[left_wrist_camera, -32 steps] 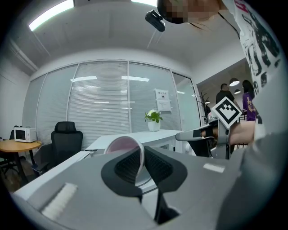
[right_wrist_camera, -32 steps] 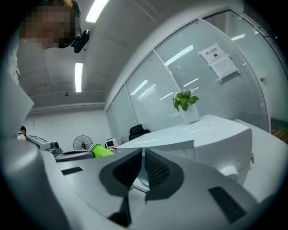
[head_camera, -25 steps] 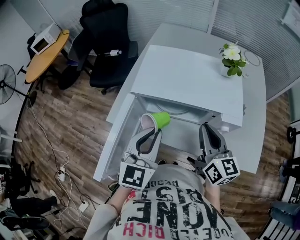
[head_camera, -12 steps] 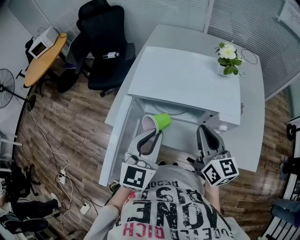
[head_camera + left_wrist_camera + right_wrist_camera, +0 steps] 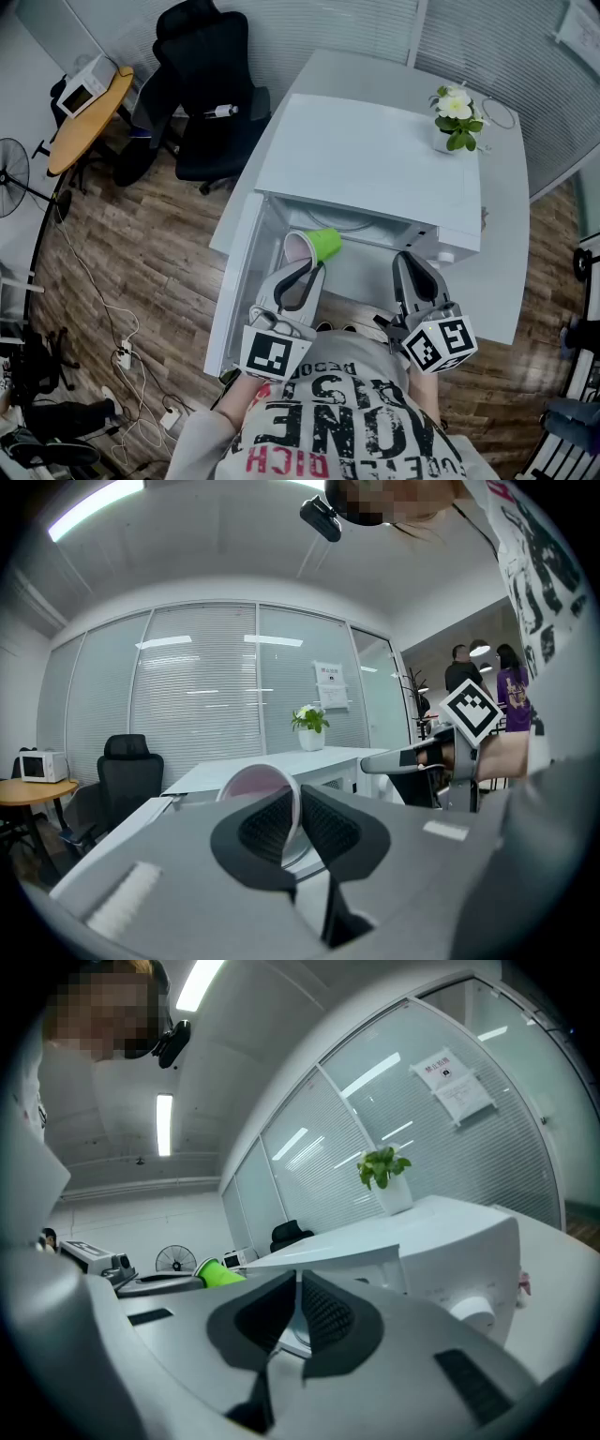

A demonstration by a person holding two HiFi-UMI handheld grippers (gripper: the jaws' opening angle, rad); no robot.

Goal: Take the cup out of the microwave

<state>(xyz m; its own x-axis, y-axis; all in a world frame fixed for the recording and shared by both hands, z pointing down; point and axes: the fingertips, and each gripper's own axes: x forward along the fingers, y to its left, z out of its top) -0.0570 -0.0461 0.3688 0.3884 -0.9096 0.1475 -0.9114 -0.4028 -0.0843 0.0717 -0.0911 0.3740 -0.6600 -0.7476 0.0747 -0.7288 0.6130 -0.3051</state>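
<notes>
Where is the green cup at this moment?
In the head view, the green cup is at the open microwave's mouth, its rim between the left gripper's jaws.

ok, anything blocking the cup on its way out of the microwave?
Nothing visible. The left tongs are shut on the rim of the cup at the opening of the microwave. The door is swung wide open, and the right tongs sit off to the side.
</notes>
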